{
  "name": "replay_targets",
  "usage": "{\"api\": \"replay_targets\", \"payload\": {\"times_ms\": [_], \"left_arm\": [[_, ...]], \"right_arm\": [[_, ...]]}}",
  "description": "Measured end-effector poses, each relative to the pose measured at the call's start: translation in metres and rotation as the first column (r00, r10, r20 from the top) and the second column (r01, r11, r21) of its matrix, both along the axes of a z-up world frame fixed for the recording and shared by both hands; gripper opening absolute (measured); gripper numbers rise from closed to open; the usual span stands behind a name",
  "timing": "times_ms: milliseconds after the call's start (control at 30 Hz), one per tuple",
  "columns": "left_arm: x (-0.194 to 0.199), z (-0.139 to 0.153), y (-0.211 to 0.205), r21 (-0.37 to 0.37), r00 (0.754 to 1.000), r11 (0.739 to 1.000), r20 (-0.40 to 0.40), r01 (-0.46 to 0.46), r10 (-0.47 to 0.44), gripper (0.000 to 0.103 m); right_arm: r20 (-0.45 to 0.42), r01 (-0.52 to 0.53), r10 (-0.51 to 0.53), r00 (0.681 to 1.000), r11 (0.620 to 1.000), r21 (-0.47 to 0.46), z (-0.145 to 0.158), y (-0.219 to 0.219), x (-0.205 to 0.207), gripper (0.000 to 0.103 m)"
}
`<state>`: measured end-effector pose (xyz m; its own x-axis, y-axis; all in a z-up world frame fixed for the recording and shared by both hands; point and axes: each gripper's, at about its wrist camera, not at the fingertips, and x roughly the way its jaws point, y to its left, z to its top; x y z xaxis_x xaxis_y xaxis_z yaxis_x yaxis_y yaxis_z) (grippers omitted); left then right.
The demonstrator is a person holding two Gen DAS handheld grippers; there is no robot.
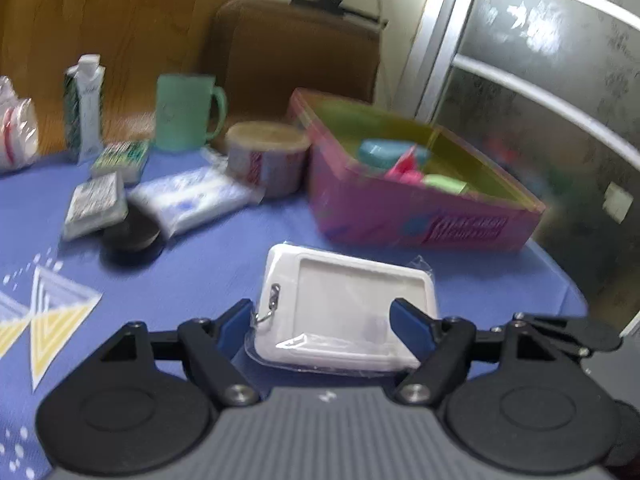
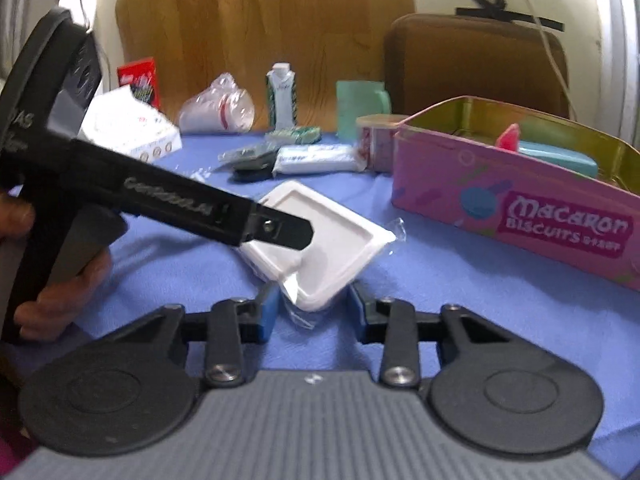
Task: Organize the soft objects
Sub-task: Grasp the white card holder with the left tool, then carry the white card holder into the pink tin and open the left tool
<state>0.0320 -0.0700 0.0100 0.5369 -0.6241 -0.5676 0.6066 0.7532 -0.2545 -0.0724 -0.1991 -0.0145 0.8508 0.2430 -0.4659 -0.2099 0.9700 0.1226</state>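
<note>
A white plastic card holder (image 1: pixel 352 312) in a glossy clear wrapper lies on matt blue cloth (image 1: pixel 208 276). The pink tin (image 2: pixel 516 208) gleams gold inside; behind stands grained wood (image 2: pixel 280 20).

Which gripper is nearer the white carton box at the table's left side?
Left. The left gripper reaches in from that side, just in front of the white carton box; the right gripper sits further off, at the white holder's near corner.
</note>
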Motion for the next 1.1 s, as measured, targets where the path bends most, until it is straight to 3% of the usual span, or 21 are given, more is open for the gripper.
{"api": "replay_targets", "payload": {"times_ms": [133, 300, 500, 667, 767, 1100], "left_arm": [[0.006, 0.026, -0.027, -0.046, 0.998, 0.998, 0.059, 0.039, -0.036, 0.076], [0.023, 0.052, -0.085, -0.033, 0.984, 0.994, 0.153, 0.102, -0.096, 0.080], [0.060, 0.047, -0.147, -0.009, 0.986, 0.994, 0.133, 0.104, -0.102, 0.084], [0.068, 0.037, -0.179, 0.050, 0.979, 0.997, 0.190, 0.059, -0.068, 0.100], [0.061, 0.037, -0.182, 0.062, 0.972, 0.997, 0.223, 0.056, -0.068, 0.101], [0.025, 0.040, -0.130, 0.025, 0.961, 0.999, 0.276, 0.026, -0.032, 0.103]], "right_arm": [[0.110, 0.070, -0.069, 0.992, 0.998, -0.006, 0.020, -0.016, -0.014, 0.036], [0.205, 0.177, -0.168, 0.964, 0.984, -0.027, 0.046, -0.049, -0.009, 0.036], [0.158, 0.277, -0.279, 0.947, 0.960, 0.032, 0.052, -0.100, 0.028, 0.037], [0.121, 0.365, -0.364, 0.923, 0.931, 0.015, 0.039, -0.128, 0.055, 0.038], [0.121, 0.431, -0.427, 0.896, 0.903, -0.001, 0.031, -0.134, 0.060, 0.042], [0.168, 0.462, -0.473, 0.865, 0.881, 0.101, 0.029, -0.124, 0.023, 0.045]]}}
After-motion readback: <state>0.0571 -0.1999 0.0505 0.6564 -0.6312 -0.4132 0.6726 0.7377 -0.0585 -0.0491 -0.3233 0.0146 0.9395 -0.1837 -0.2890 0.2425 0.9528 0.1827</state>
